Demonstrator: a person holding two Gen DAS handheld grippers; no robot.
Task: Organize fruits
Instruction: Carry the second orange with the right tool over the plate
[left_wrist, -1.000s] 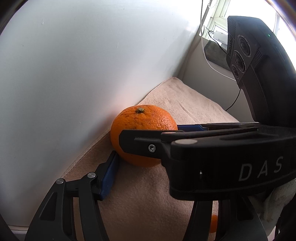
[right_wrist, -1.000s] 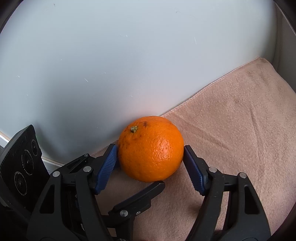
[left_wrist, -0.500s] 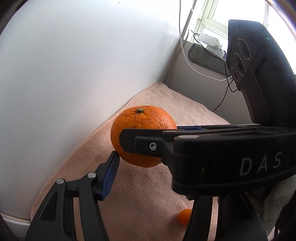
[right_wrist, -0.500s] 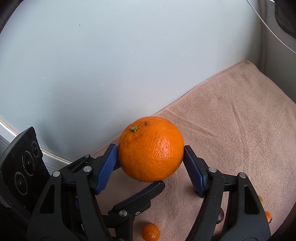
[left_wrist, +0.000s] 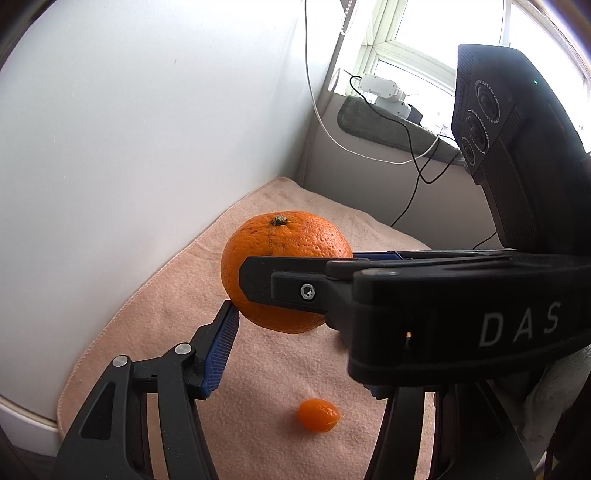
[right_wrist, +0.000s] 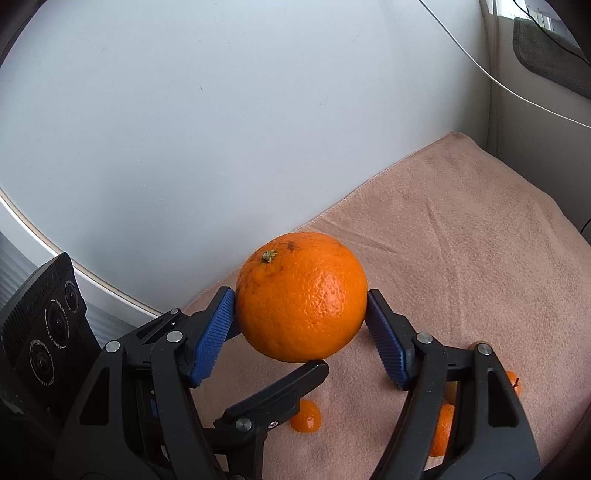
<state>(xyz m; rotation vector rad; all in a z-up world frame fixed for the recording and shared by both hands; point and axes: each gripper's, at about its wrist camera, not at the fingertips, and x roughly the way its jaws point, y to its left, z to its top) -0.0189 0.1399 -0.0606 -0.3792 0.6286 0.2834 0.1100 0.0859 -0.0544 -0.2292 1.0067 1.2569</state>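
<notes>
Orange (right_wrist: 301, 295) hangs above the towel (right_wrist: 461, 258), pinched between both downward-tilted tongs' blue pads.

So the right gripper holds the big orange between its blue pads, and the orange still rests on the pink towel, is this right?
Not quite. The right gripper does hold the orange between its blue pads, but the orange does not rest on the pink towel: it hangs clear above it. The left wrist view shows towel beneath the fruit.

A pink towel (right_wrist: 461, 258) lies against a white wall (left_wrist: 147, 129), cables (left_wrist: 410, 155) hanging near a window (left_wrist: 417, 33)
</notes>
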